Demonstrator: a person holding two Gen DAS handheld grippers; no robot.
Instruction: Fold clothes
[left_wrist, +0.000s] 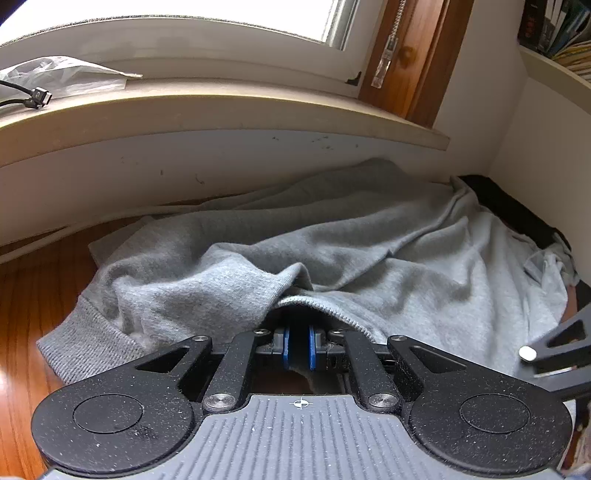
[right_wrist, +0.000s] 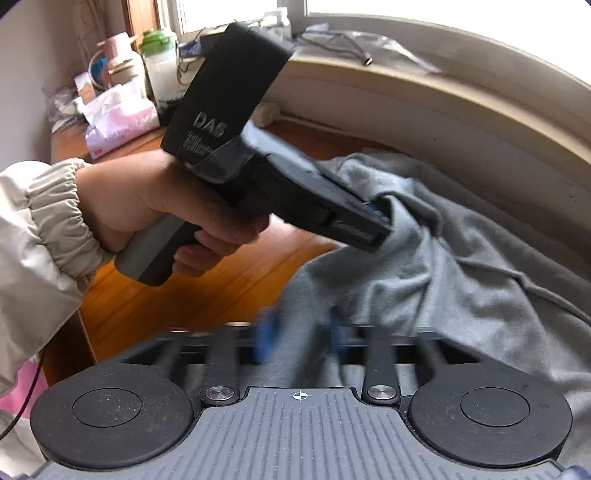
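The grey garment lies crumpled on the wooden tabletop, against the wall under the window sill; the left gripper has its jaws pinching an edge of it. The right gripper is blurred, cloth between its jaws; they seem to be pinching it. Best to pull both edges apart evenly and flatten the cloth before folding.

Grey sweatshirt, orange-brown wooden table, blue-padded black left claw.
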